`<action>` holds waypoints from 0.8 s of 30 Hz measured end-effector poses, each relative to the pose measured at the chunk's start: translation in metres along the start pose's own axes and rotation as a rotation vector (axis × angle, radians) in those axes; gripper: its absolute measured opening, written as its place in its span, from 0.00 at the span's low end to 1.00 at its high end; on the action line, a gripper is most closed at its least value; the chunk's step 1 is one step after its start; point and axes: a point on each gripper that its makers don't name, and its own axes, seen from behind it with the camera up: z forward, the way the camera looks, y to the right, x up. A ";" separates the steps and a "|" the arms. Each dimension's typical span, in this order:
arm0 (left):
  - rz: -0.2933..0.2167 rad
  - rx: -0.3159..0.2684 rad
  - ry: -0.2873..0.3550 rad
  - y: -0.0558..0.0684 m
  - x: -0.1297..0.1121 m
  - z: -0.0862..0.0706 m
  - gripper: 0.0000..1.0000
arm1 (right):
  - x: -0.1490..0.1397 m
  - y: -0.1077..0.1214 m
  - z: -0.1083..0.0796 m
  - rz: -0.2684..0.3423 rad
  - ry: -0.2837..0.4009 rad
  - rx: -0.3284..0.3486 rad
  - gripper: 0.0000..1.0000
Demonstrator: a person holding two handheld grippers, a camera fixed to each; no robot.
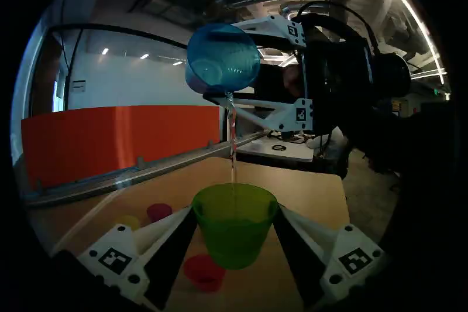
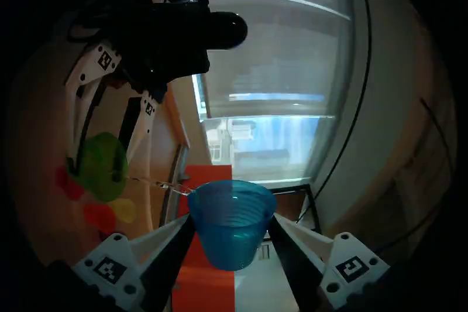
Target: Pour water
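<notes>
Over the wooden table (image 1: 304, 186), the left gripper (image 1: 234, 213) pinches a green cup (image 1: 234, 239) upright. The right gripper (image 2: 231, 218) clamps the tilted blue cup (image 2: 233, 239) above, water (image 1: 233, 136) streaming into the green one.

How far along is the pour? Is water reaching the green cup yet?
Done: the left gripper holds the green cup upright, and the right gripper has the blue cup tipped above it. In hand: a thin stream of water falls from the blue cup's rim into the green cup. Left: finish the pour and level the blue cup; how much water remains I cannot tell.
</notes>
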 end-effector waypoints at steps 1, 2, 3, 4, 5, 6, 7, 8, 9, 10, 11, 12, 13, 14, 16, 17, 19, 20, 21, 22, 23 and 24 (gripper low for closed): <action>0.000 0.000 0.000 0.000 0.000 0.000 0.87 | 0.000 0.000 0.000 -0.004 0.000 -0.001 0.87; 0.000 0.001 0.000 0.000 0.000 0.000 0.87 | 0.000 0.000 0.000 -0.008 0.000 -0.001 0.87; 0.000 0.001 0.000 0.000 0.000 0.000 0.87 | 0.000 0.001 0.000 -0.012 0.000 -0.002 0.87; 0.000 0.002 0.001 -0.001 0.000 0.000 0.87 | 0.001 0.001 0.000 -0.018 0.000 -0.002 0.87; 0.000 0.003 0.001 -0.001 0.000 0.000 0.87 | 0.001 0.001 -0.001 -0.023 0.000 -0.002 0.87; 0.000 0.003 0.001 -0.001 0.001 0.000 0.87 | 0.001 0.001 -0.001 -0.029 0.000 -0.002 0.87; 0.000 0.004 0.002 -0.002 0.001 0.000 0.87 | 0.001 0.001 -0.001 -0.035 -0.001 -0.002 0.87; 0.000 0.005 0.002 -0.002 0.001 0.000 0.87 | 0.001 0.001 -0.001 -0.042 -0.002 -0.001 0.87; 0.000 0.006 0.002 -0.002 0.001 0.000 0.87 | 0.001 0.000 0.000 -0.050 -0.003 -0.001 0.87; -0.001 0.006 0.003 -0.002 0.001 0.000 0.87 | 0.001 0.000 0.000 -0.055 -0.003 -0.002 0.87; -0.001 0.007 0.003 -0.002 0.001 0.000 0.87 | 0.001 0.000 0.000 -0.061 -0.003 -0.002 0.87; -0.001 0.007 0.003 -0.002 0.001 -0.001 0.87 | 0.001 0.000 0.001 -0.068 -0.003 -0.003 0.87; -0.001 0.008 0.004 -0.003 0.001 0.000 0.87 | 0.001 0.000 0.001 -0.072 -0.003 -0.003 0.87; -0.001 0.008 0.004 -0.003 0.001 0.000 0.87 | 0.001 -0.001 0.001 -0.077 -0.002 -0.004 0.87; -0.002 0.009 0.005 -0.003 0.001 0.000 0.87 | 0.002 -0.001 0.001 -0.086 -0.001 -0.006 0.87; -0.002 0.010 0.006 -0.004 0.001 0.000 0.87 | 0.002 -0.001 0.001 -0.090 0.000 -0.007 0.87; -0.003 0.011 0.007 -0.005 0.001 0.001 0.87 | 0.003 -0.002 0.002 -0.101 0.002 -0.009 0.87; -0.003 0.012 0.007 -0.005 0.001 0.001 0.87 | 0.003 -0.002 0.002 -0.107 0.002 -0.010 0.87; -0.004 0.012 0.007 -0.006 0.001 0.001 0.87 | 0.003 -0.002 0.002 -0.114 0.002 -0.011 0.87; -0.004 0.013 0.007 -0.006 0.001 0.001 0.87 | 0.003 -0.002 0.002 -0.123 0.002 -0.012 0.87; -0.005 0.013 0.007 -0.006 0.001 0.001 0.87 | 0.003 -0.002 0.003 -0.131 0.002 -0.013 0.87; -0.005 0.014 0.008 -0.007 0.001 0.002 0.87 | 0.003 -0.003 0.003 -0.141 0.001 -0.014 0.87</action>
